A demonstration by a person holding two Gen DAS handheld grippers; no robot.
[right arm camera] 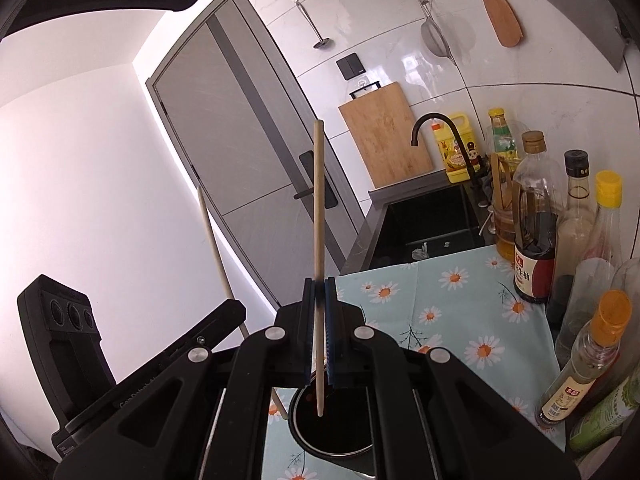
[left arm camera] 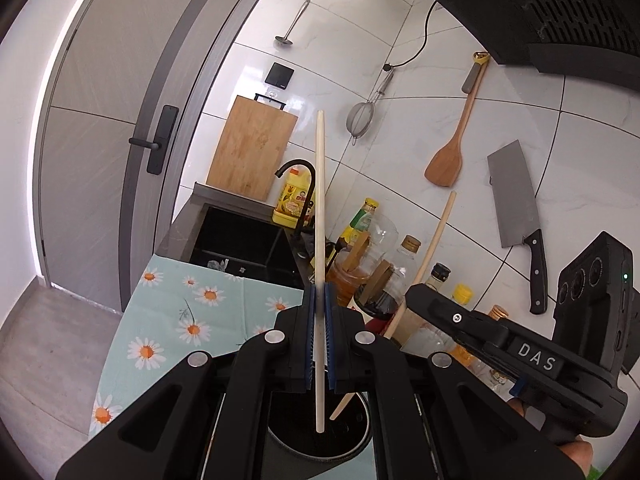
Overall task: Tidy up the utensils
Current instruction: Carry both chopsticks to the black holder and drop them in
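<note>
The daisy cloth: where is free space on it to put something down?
The daisy cloth is bare between the sink and the black holder. The wall side, by the bottles, is crowded. Both grippers hold chopsticks over the holder.

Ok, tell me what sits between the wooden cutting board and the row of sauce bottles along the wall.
In the right wrist view, a yellow dish-soap jug and a black curved tap stand between the wooden cutting board and the sauce bottles.

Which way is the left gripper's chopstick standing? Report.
Nearly upright: the chopstick, clamped in the left gripper, has its tip over the black holder.
</note>
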